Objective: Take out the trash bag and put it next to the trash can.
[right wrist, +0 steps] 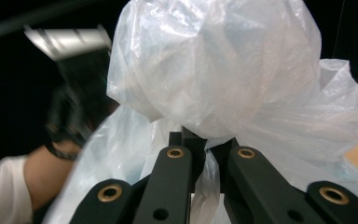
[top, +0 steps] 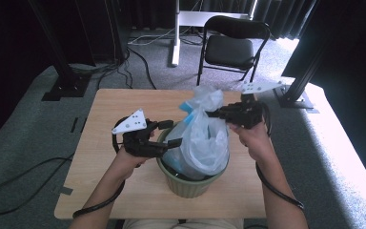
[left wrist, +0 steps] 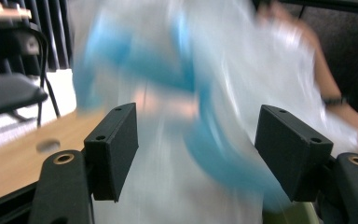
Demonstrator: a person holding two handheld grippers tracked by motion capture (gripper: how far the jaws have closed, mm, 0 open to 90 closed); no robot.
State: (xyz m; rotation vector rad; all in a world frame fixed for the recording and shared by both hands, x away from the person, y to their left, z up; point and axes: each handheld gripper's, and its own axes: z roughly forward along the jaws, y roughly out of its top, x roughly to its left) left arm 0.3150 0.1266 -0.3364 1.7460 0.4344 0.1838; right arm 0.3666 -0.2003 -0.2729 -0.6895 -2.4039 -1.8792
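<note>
Two grippers on translucent plastic bag [top: 201, 138] in green round bin [top: 190, 183]: right gripper [top: 213, 114] clenched on bag's gathered neck, left gripper [top: 171, 134] spread wide alongside it.

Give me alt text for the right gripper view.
The right gripper is shut on the gathered neck of a clear plastic bag, which billows above its black jaws. The other hand, blurred, is behind at left.
</note>
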